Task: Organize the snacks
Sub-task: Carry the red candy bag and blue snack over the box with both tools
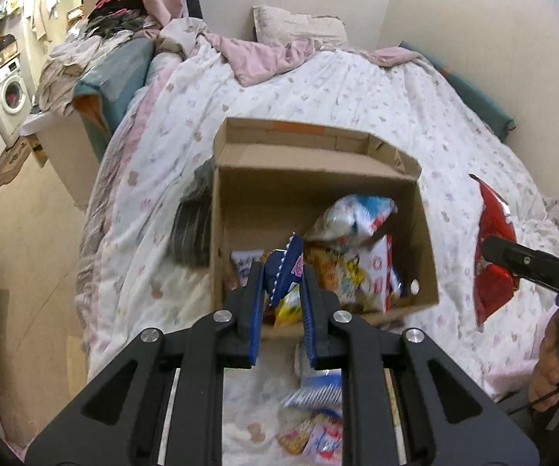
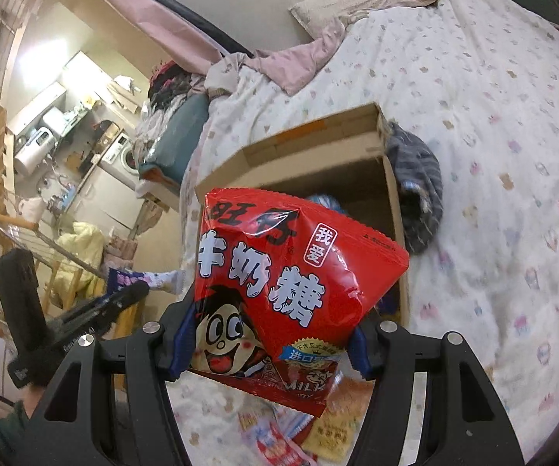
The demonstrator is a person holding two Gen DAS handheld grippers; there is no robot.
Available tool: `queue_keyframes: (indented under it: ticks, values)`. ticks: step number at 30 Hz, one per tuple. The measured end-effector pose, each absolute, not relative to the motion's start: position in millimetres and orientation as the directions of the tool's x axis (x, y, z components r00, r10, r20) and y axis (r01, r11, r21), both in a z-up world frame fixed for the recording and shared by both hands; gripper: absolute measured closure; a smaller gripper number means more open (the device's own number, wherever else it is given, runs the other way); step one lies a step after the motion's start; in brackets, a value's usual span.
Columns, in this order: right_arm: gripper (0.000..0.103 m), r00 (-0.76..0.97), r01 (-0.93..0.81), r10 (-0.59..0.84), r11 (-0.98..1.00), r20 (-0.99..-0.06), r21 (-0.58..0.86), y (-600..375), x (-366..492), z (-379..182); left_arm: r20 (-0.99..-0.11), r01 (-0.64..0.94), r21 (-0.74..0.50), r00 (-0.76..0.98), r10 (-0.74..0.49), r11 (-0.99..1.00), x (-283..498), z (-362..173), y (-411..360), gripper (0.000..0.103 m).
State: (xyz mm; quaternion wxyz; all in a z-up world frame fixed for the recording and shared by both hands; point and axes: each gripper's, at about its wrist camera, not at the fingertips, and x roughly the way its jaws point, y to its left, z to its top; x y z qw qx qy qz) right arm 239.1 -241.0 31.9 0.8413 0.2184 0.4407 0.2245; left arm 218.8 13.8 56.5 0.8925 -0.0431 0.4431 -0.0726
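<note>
**Drop Risk Above Box**

Right gripper (image 2: 267,349): clamped wide on red bag (image 2: 295,283), held near box (image 1: 423,233). Left gripper (image 1: 279,303): nearly closed on thin blue packet (image 1: 285,268) above box. Possible slip from slick film; possible miss outside box rim onto bed (image 1: 357,89).

Both grippers: black frames w/ silver screws (image 1: 222,316), blue-padded fingers (image 2: 185,343); dark green sleeve (image 2: 5,429).
</note>
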Motion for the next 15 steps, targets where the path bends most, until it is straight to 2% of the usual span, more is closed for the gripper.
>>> queue_keyframes:
  ticks: [9, 15]
  values:
    - [0.038, 0.548, -0.198, 0.569, 0.801, -0.613, 0.566, -231.8, 265.2, 0.9, -0.772, 0.091, -0.169, 0.607, -0.189, 0.981, 253.9, 20.2, 5.4, 0.088]
    - [0.038, 0.490, -0.149, 0.568, 0.802, -0.662, 0.578, -224.5, 282.5, -29.8, -0.789, 0.099, -0.126, 0.593, -0.161, 0.987, 273.9, 0.9, -0.5, 0.088]
